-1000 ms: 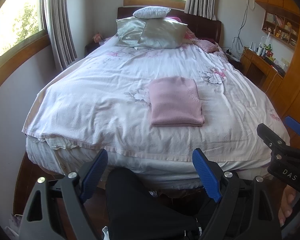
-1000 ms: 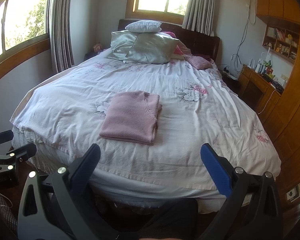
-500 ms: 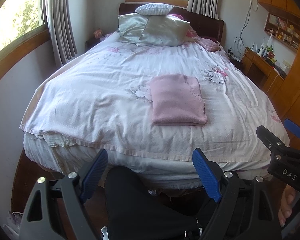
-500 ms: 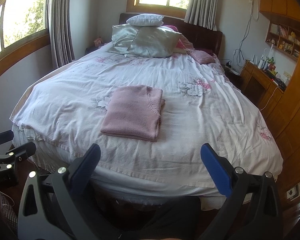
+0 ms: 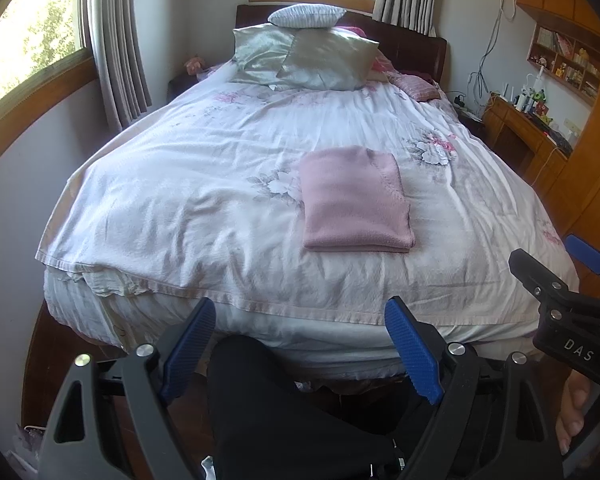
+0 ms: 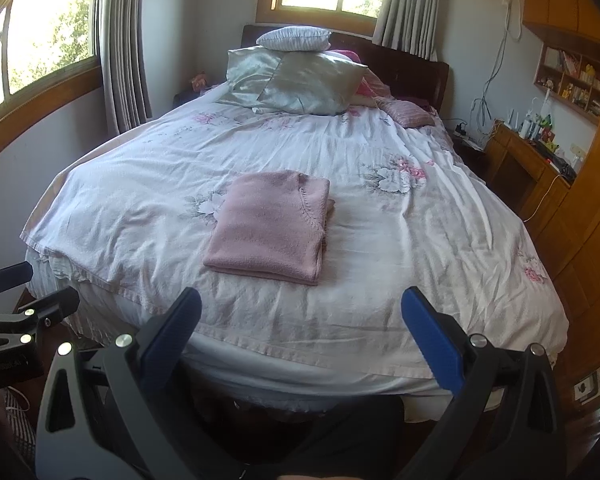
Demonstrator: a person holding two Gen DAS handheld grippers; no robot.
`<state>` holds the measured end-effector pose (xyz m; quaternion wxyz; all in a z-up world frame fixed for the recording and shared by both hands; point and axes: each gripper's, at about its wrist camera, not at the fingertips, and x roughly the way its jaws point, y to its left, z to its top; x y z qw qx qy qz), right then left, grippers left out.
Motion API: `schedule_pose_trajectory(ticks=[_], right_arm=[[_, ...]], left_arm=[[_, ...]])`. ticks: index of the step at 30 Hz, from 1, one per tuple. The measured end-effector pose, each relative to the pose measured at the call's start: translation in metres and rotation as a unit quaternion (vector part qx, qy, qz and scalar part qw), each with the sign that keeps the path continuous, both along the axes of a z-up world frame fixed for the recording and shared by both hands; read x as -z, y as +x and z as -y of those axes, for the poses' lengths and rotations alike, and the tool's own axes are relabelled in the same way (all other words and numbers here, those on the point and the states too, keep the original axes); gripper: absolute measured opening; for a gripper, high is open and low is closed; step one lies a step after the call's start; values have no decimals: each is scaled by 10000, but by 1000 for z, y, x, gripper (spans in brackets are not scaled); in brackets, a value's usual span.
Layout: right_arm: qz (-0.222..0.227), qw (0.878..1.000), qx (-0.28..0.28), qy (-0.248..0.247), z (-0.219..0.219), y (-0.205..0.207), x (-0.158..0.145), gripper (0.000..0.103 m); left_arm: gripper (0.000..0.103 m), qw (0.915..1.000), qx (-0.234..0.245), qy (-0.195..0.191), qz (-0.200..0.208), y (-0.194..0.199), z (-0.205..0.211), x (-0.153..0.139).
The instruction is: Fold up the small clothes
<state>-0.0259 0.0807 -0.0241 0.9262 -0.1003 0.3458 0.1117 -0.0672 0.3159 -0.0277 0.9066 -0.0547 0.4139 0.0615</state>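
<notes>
My left gripper (image 5: pixel 300 344) is a black plastic frame with two angled fingers, each faced with a ribbed blue pad (image 5: pixel 410 354). Round silver screw heads (image 5: pixel 145 350) sit at the finger joints, and triangular cut-outs lighten the outer arms. My right gripper (image 6: pixel 298 338) is the same build: black frame, blue textured pads (image 6: pixel 430 340), silver screws (image 6: pixel 124 340). From the left camera its side shows white letters "DAS" (image 5: pixel 578 350) on the black body, with my fingers (image 5: pixel 576 408) wrapped round its handle. I wear dark black trousers (image 5: pixel 268 412).
</notes>
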Motion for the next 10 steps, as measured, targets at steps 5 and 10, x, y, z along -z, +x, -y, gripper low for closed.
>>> schedule_pose_trajectory(ticks=[5, 10], right_arm=[[-42, 10000, 4, 48, 0, -1, -2, 100], [-91, 9999, 26, 61, 0, -4, -3, 100]], left_arm=[[87, 10000, 49, 25, -6, 3, 2, 2], [87, 10000, 66, 44, 8, 1, 6, 2]])
